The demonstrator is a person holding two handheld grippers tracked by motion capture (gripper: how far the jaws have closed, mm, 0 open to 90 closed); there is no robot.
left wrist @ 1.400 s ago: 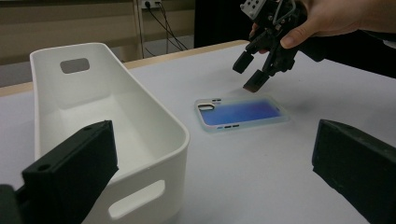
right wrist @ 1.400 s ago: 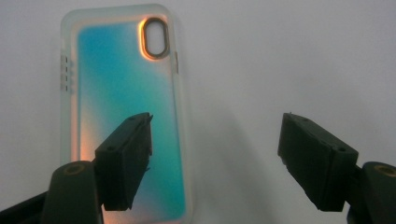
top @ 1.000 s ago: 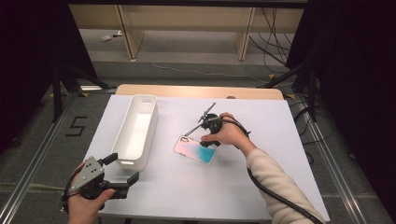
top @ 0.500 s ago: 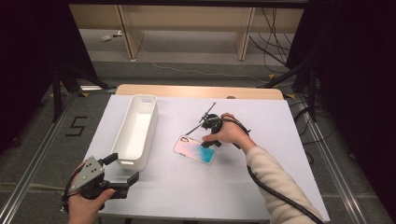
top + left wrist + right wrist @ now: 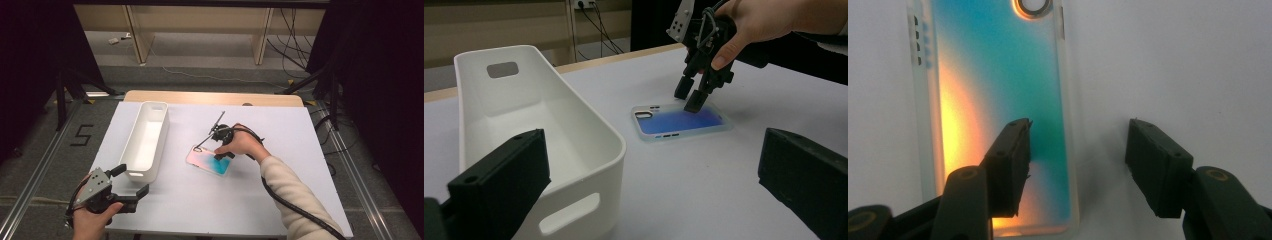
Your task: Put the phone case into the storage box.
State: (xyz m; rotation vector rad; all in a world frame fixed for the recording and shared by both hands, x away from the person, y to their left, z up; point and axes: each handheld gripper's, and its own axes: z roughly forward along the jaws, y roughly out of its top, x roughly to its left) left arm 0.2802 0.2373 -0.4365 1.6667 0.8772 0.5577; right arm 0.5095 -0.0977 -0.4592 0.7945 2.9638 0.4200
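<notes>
The right gripper (image 5: 216,151) points down over a phone case (image 5: 209,161) lying flat on the table (image 5: 280,190) beside a white bin (image 5: 145,140). Its jaws, just closing, straddle the case's long edge, half open, not yet clamped. The left gripper (image 5: 134,181) hangs released.

**Colours on the tabletop**

The phone case (image 5: 998,100) fades from turquoise-blue to a warm orange-yellow, framed by a translucent whitish rim. Beside it, the bin (image 5: 145,140) is plain white. The tabletop (image 5: 280,200) is pale lavender-grey. Both grippers' jaws are matt black.
</notes>
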